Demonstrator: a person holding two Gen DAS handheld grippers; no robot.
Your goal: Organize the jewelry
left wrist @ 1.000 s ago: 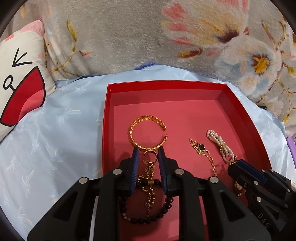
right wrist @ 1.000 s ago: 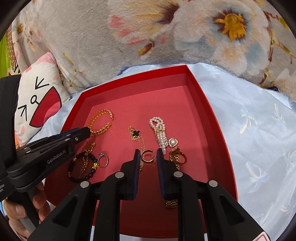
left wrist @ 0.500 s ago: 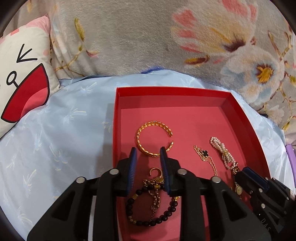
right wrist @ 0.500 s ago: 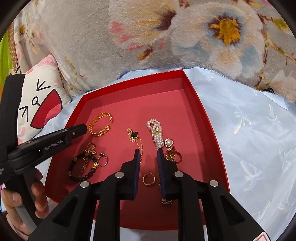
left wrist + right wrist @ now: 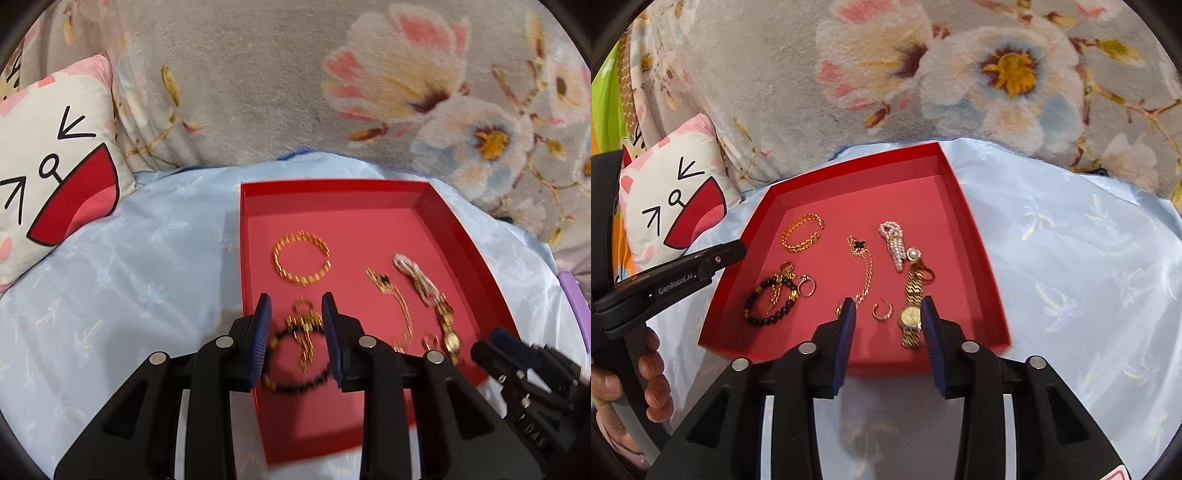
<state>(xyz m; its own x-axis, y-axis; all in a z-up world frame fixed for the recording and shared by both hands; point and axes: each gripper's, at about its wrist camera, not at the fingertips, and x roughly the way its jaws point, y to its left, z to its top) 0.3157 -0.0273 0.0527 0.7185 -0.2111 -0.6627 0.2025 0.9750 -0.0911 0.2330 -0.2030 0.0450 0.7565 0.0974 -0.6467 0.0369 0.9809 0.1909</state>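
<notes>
Both grippers hang empty above the shallow red cardboard tray (image 5: 979, 258), apparently backing off between pieces. The left gripper (image 5: 296, 325) stands open over the black beaded bracelet (image 5: 768, 302) at seven o'clock, gripping nothing. The right gripper (image 5: 886, 325), jaws opening, frames the small gold hoop earring (image 5: 882, 309) and gold-band wristwatch (image 5: 911, 306) at six o'clock, touching neither.

White lettering reading "GenRobot.AI" is showing on the left gripper (image 5: 733, 254); letters "DAS" are showing on the right gripper (image 5: 496, 343).

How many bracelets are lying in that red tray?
2. The gold chain bracelet lies toward the tray's far left; the black bead bracelet lies nearer, by the left wall. The tangled gold pieces could hide another.
</notes>
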